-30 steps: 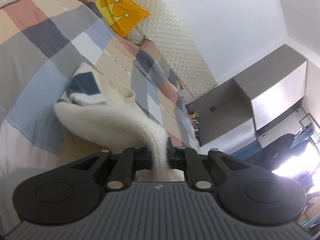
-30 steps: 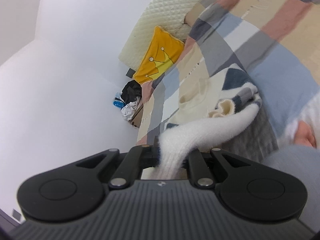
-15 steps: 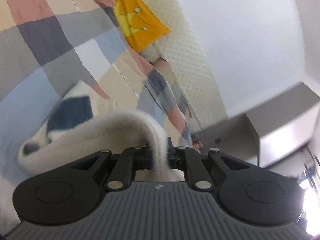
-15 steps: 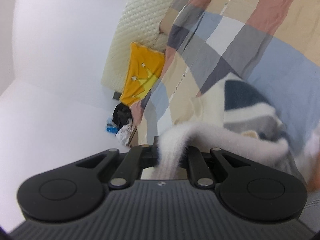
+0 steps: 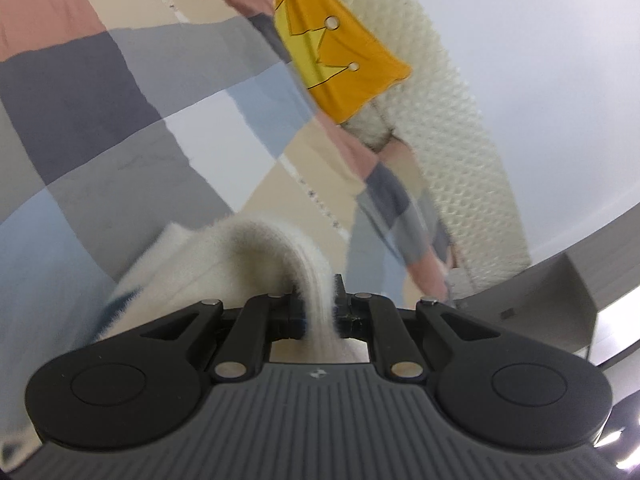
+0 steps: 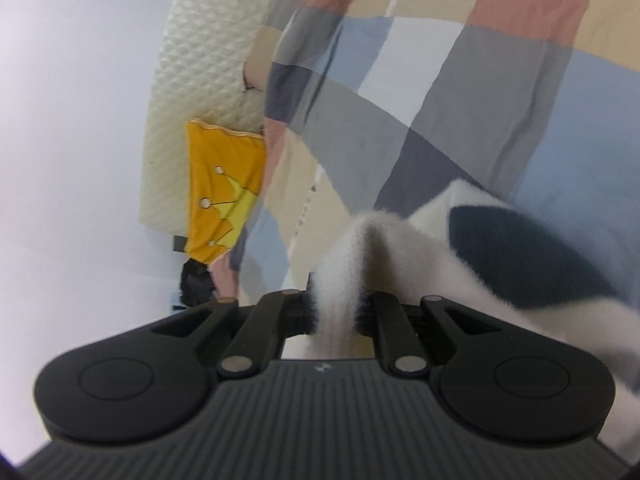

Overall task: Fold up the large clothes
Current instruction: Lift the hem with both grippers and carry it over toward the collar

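A fluffy cream sweater (image 5: 224, 256) with navy patches lies on a patchwork bed cover (image 5: 120, 112). My left gripper (image 5: 319, 308) is shut on a cream edge of it, which arches up out of the jaws and back down onto the bed. In the right wrist view the same sweater (image 6: 440, 240) shows a large navy patch to the right. My right gripper (image 6: 336, 308) is shut on another cream edge that humps up just ahead of the jaws. Most of the garment is hidden below both gripper bodies.
A yellow crown-print pillow (image 5: 332, 48) leans on a quilted cream headboard (image 5: 452, 128). A grey cabinet (image 5: 560, 292) stands at the right of the left wrist view. A dark pile of clothes (image 6: 196, 284) lies on the floor by the white wall.
Both grippers have moved forward and down toward the headboard end, carrying the sweater edges over the rest of the garment. The pillow and bed cover now loom larger, and less sweater shows.
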Tool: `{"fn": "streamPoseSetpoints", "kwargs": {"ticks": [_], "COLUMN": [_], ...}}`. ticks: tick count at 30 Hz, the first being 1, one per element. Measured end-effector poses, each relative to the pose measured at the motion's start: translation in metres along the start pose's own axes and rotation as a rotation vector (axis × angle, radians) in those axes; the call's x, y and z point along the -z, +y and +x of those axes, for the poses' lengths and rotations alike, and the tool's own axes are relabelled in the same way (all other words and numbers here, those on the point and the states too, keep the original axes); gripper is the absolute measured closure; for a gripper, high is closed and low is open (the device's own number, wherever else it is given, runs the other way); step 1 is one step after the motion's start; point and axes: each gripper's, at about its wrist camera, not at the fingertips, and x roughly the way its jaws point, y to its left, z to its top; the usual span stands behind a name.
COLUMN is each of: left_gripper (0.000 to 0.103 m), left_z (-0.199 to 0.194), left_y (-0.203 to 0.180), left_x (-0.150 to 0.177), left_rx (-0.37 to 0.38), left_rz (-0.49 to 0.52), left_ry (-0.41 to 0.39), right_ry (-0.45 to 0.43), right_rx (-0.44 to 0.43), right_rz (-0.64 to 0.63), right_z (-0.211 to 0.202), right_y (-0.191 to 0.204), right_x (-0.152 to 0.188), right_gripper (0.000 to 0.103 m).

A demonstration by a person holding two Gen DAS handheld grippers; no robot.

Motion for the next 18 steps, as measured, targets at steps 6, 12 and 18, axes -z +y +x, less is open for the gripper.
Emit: {"fn": "streamPoseSetpoints", "kwargs": {"ticks": [6, 12, 18], "left_gripper": [0.091, 0.091, 0.091], "left_z": [0.058, 0.101, 0.120], "left_y": [0.041, 0.064, 0.076], "left_x": [-0.004, -0.021, -0.030], "left_rx": [-0.072, -0.050, -0.051], "left_rz": [-0.004, 0.034, 0.092], "left_ry": [0.021, 0.030, 0.040], "right_ry": [0.022, 0.066, 0.081], "right_rx": [0.001, -0.017, -0.027], "right_rz": [0.046, 0.113, 0.113], "right_z": [0.052, 0.090, 0.110], "right_y": [-0.031, -0.054, -0.061], "right_x": [-0.006, -0.023, -0.024], "right_gripper": [0.092, 0.092, 0.092]}}
